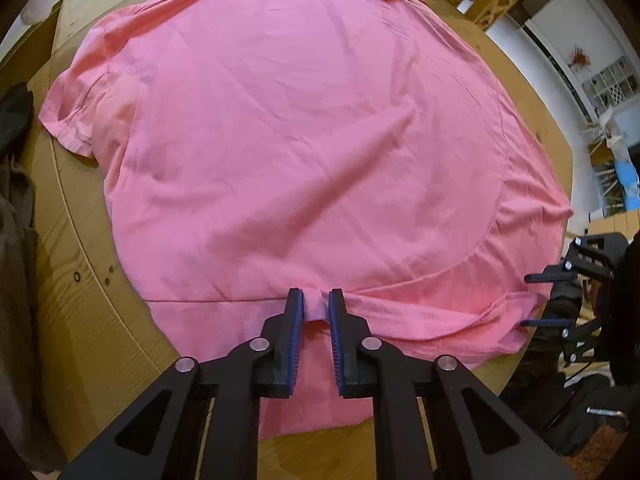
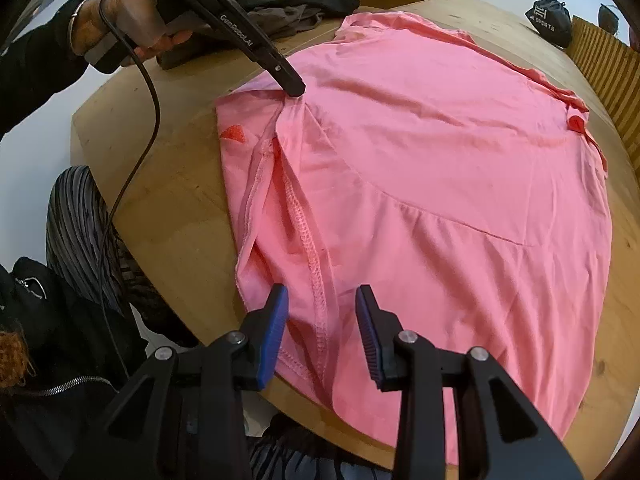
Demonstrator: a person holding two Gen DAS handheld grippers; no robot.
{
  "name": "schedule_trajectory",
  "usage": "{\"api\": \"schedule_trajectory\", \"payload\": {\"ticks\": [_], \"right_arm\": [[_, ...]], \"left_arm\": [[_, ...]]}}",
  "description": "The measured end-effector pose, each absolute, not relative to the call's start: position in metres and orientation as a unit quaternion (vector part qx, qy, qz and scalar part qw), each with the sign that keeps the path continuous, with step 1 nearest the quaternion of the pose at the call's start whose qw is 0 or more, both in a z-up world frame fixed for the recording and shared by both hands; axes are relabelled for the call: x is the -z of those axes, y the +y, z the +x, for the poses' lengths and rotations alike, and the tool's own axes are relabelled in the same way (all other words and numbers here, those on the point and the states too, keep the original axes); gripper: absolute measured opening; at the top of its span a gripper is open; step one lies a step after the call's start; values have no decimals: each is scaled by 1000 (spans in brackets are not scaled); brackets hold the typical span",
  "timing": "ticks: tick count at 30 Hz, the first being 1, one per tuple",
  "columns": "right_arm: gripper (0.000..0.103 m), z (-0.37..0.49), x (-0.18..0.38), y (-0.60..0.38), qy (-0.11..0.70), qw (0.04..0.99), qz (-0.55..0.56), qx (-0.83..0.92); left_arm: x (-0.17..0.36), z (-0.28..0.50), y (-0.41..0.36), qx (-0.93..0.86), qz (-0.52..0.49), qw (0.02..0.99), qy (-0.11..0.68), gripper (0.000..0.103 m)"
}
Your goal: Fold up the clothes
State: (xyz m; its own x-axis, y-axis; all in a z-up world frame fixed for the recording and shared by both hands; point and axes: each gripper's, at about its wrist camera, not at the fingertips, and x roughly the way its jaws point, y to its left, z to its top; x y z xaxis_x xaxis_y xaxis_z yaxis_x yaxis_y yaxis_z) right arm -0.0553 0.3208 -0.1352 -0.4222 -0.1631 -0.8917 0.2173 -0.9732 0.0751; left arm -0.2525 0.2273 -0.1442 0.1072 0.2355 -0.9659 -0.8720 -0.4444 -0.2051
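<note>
A pink polo shirt [image 1: 304,128] lies spread on a round wooden table [image 1: 84,320], collar at the far side. My left gripper [image 1: 316,300] is shut on a pinch of the shirt's bottom hem; it also shows in the right wrist view [image 2: 294,90], pressed on the fabric. The shirt [image 2: 440,168] fills the right wrist view, its hem folded over with the seam showing. My right gripper [image 2: 322,300] is open, its fingers straddling the hem near the table's front edge, and shows at the right of the left wrist view [image 1: 538,300].
A pile of dark and grey clothes [image 2: 288,8] lies at the table's far left. A black bag [image 2: 550,20] sits beside wooden slats [image 2: 604,76] at the far right. Dark garments [image 1: 16,168] hang at the table's left edge.
</note>
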Motion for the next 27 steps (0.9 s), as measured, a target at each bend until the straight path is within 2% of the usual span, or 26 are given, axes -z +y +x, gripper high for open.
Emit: {"api": "schedule_trajectory", "payload": {"ticks": [4, 12, 14, 16, 17, 27], "right_arm": [[35, -54, 135, 318, 31, 115, 524, 843], [35, -45, 133, 316, 63, 110, 517, 847], [38, -41, 132, 314, 71, 112, 516, 846], [48, -38, 132, 311, 83, 108, 513, 847], [50, -36, 132, 309, 92, 107, 510, 848], [51, -40, 144, 292, 144, 127, 510, 839]], "left_arm": [[138, -247, 223, -610, -586, 456, 276, 6], [118, -245, 220, -611, -581, 473, 256, 4], [116, -244, 219, -613, -580, 471, 257, 4], [114, -244, 220, -613, -581, 470, 255, 4], [113, -244, 220, -613, -582, 470, 253, 4], [84, -243, 208, -611, -581, 485, 232, 4]]}}
